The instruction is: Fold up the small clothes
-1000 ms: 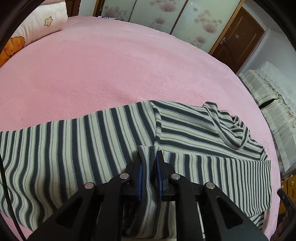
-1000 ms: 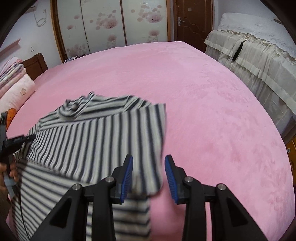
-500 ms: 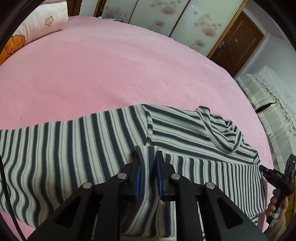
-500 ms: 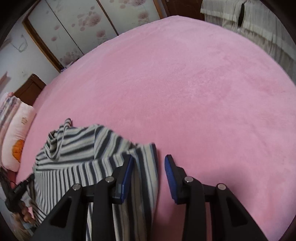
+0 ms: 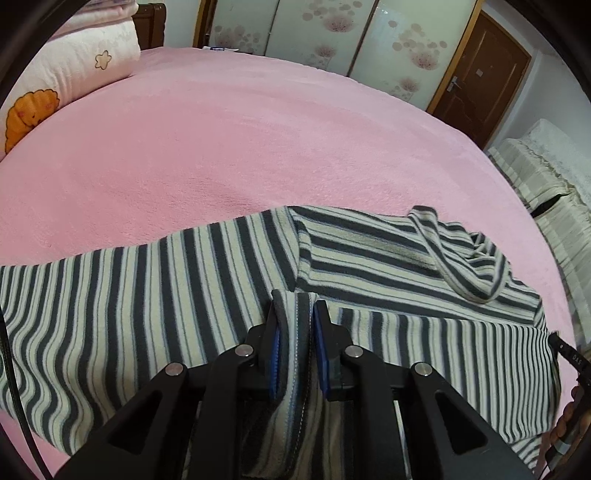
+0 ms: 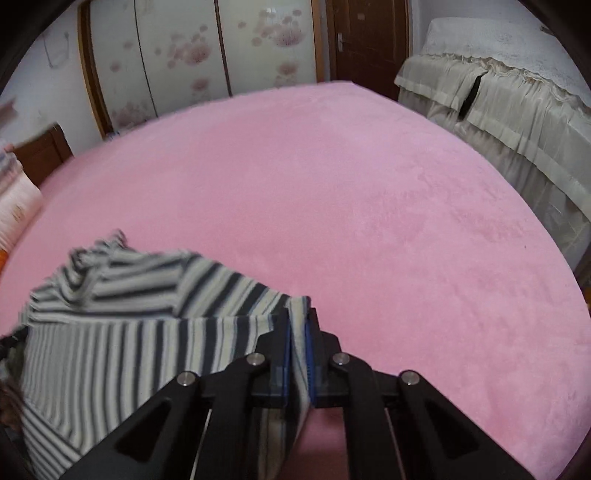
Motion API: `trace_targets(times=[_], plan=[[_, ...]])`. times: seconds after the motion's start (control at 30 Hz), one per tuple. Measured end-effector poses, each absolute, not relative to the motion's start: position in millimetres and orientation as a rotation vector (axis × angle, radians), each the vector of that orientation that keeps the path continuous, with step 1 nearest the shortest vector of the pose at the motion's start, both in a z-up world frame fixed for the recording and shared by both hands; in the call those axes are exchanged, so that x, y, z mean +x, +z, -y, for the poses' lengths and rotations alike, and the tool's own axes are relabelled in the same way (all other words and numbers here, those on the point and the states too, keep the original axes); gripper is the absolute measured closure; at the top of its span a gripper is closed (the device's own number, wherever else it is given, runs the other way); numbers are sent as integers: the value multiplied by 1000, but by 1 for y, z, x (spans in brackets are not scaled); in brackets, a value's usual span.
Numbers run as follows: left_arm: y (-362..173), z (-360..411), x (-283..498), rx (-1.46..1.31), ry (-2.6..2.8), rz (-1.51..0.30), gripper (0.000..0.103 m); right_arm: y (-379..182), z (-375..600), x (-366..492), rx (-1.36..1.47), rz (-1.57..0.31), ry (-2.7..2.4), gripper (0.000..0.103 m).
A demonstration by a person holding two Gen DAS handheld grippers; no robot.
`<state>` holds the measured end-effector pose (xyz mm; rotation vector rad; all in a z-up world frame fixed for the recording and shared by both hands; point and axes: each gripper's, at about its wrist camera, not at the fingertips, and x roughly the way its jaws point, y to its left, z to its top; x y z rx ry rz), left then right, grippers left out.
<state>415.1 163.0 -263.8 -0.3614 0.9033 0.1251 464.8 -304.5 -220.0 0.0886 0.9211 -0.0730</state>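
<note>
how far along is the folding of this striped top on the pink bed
Early to midway. Done: one side of the striped top already lies folded over its body on the pink bedspread. In hand: the left gripper and right gripper each have jaws shut on a fabric edge. Left: carrying that edge over, then laying and flattening the remaining spread-out part.

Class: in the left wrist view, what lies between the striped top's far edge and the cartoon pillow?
Only bare pink blanket between striped top and pillow, in the left wrist view.

shirt (image 5: 147,295) spread on bed (image 5: 258,147) ahead of me | pillow (image 5: 74,74) far left | wardrobe (image 5: 332,33) behind bed | draped furniture (image 6: 498,92) right of bed
</note>
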Motion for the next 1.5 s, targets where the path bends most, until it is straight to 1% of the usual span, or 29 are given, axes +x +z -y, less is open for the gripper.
trace_targets(times=[0.1, 0.2, 0.23, 0.27, 0.37, 0.5, 0.67, 0.83, 0.97, 1.17, 1.2, 1.23, 1.27, 1.3, 1.33, 1.37, 1.4, 1.5], plan=[[-267, -161, 420, -343, 143, -927, 87, -229, 312, 470, 165, -964, -82, 94], [-262, -161, 421, -340, 130, -940, 86, -218, 324, 462, 241, -967, -51, 81], [-259, -162, 420, -344, 126, -941, 83, -211, 329, 455, 255, -961, -39, 74], [-255, -164, 418, -352, 121, -942, 75, -206, 332, 449, 261, -955, -27, 71], [-244, -174, 406, -377, 123, -936, 65, -191, 341, 420, 272, -943, 27, 71], [-234, -188, 376, -426, 149, -953, 65, -182, 340, 371, 246, -937, 75, 71], [-240, -189, 336, -464, 130, -1001, 65, -198, 322, 335, 184, -960, 116, 71], [-258, -183, 321, -488, 132, -1035, 65, -216, 313, 334, 202, -993, 162, 71], [-264, -190, 324, -615, 110, -1005, 65, -225, 317, 344, 282, -982, 174, 71], [-268, -195, 330, -705, 111, -966, 65, -234, 313, 344, 317, -979, 175, 71], [-270, -196, 330, -716, 122, -965, 65, -234, 314, 343, 325, -978, 178, 71], [-272, -195, 331, -719, 139, -965, 69, -234, 314, 343, 328, -976, 181, 71], [-273, -195, 331, -716, 164, -970, 79, -235, 314, 343, 326, -979, 188, 71], [-274, -194, 332, -707, 191, -978, 83, -235, 313, 343, 323, -981, 189, 71], [-277, -193, 337, -706, 203, -981, 87, -235, 312, 343, 319, -981, 186, 76], [-277, -193, 337, -708, 214, -982, 89, -235, 311, 343, 318, -984, 195, 90], [-277, -191, 338, -705, 226, -982, 90, -235, 310, 343, 310, -988, 195, 94], [-274, -183, 342, -653, 261, -990, 92, -230, 303, 338, 244, -965, 139, 96]])
